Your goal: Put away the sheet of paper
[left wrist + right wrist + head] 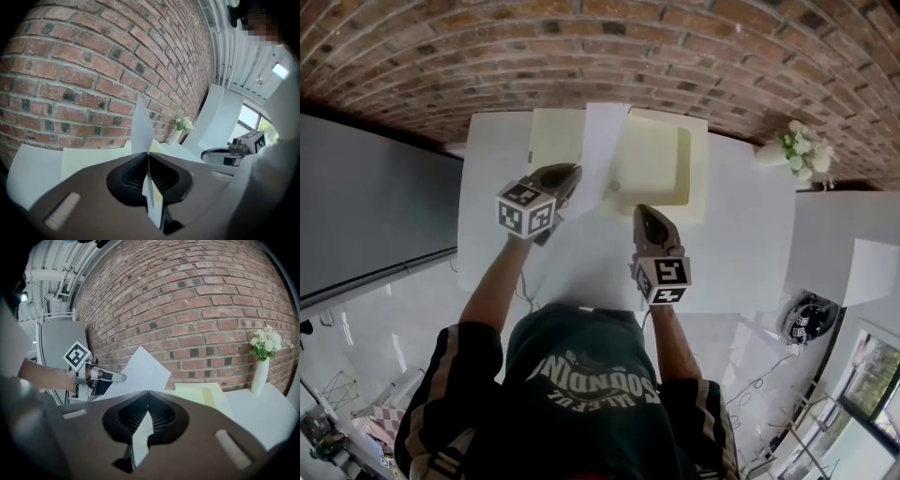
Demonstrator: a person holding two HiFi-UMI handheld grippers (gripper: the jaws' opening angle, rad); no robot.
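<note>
A white sheet of paper [602,150] is lifted off the white table [741,234] over an open cream folder [661,159]. My left gripper [569,176] is shut on the sheet's left edge. In the left gripper view the sheet of paper [142,124] stands edge-on from the closed left gripper [148,154]. My right gripper [642,211] sits at the sheet's lower right. In the right gripper view a strip of the paper [140,434] shows between the closed jaws of the right gripper [148,391], and the sheet [140,371] rises beyond them beside the left gripper [117,377].
A brick wall [600,47] runs behind the table. A white vase of flowers [802,150] stands at the table's far right corner. A grey panel [375,206] lies left of the table. A marker-tagged device [806,319] rests low on the right.
</note>
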